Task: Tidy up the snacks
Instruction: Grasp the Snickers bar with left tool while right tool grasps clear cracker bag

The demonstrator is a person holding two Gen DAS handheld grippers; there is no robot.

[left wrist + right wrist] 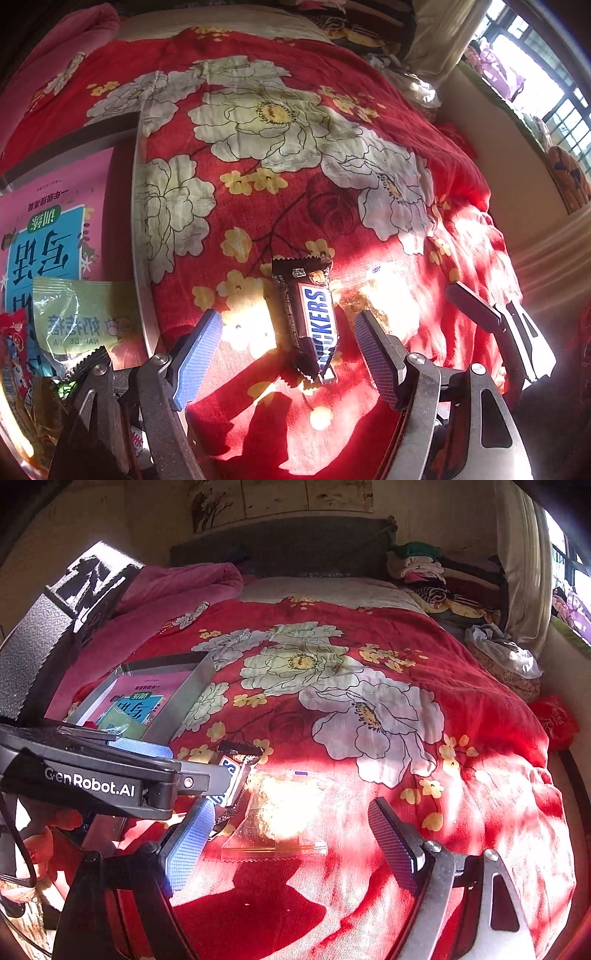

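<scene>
Sunlit red floral bedspread (369, 657) beneath a Snickers bar (314, 321), window (546, 85) beside.

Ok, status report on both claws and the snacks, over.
Left claw open over Snickers. Right claw open over clear pastry pack. Both snacks on bedspread, beside tray. Nothing blocking.

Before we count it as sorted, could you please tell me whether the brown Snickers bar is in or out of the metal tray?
Out. The brown Snickers bar lies on the red floral blanket, beside the metal tray.
</scene>
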